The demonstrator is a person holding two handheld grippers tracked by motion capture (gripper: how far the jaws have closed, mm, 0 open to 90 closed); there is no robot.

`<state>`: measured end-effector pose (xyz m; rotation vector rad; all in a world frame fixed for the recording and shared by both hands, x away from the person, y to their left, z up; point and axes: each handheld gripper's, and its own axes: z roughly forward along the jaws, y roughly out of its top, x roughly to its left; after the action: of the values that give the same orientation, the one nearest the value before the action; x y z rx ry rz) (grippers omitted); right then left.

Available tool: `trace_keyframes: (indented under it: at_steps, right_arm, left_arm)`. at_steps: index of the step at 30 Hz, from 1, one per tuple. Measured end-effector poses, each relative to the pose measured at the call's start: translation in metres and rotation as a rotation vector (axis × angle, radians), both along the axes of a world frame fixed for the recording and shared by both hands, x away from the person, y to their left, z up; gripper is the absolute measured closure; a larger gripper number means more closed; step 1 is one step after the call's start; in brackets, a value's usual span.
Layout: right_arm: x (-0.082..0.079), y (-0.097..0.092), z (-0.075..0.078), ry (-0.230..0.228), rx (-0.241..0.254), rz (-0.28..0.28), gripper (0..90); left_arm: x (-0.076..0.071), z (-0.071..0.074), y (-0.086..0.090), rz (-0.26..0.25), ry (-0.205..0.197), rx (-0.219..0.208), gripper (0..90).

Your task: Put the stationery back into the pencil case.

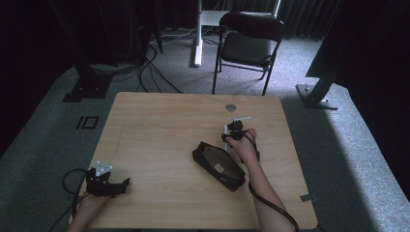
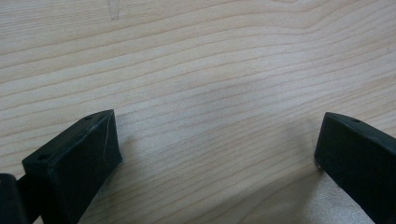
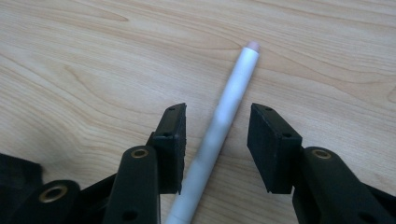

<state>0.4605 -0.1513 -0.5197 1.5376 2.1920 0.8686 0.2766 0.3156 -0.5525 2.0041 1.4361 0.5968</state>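
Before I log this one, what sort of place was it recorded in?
Probably a lab or studio recording bay: a wooden table on grey carpet, loose cables on the floor, dark curtains behind, and a black folding chair pushed back.

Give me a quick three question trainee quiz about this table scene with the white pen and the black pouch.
1. True or false: the right gripper already clamps the white pen.
2. What lies on the table just left of the right hand? A) black pouch B) red mug C) open book
3. What surface shows between the jaws of the left gripper?

Key: 1. False; the jaws stand either side of the pen with gaps. 2. A, the black pouch. 3. Bare wooden table.
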Motion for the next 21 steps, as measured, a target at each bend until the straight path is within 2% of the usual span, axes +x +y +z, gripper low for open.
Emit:
trace_keyframes:
  at_steps: [10,17,21]
  right_arm:
    - [0.0063,0.0036,-0.0052,0.044,-0.017,-0.017,59.7]
    - [0.0073,0.0014,-0.0098,0.060,-0.010,-0.026,62.0]
    - [0.0074,0.0040,-0.0095,0.050,-0.055,-0.016,65.7]
  left_arm:
    - [0.0000,0.0000,0.0000,0.000,0.000,0.000,0.3]
    - [0.0000,0.0000,0.0000,0.000,0.000,0.000,0.3]
    - [0.0000,0.0000,0.0000,0.000,0.000,0.000,0.3]
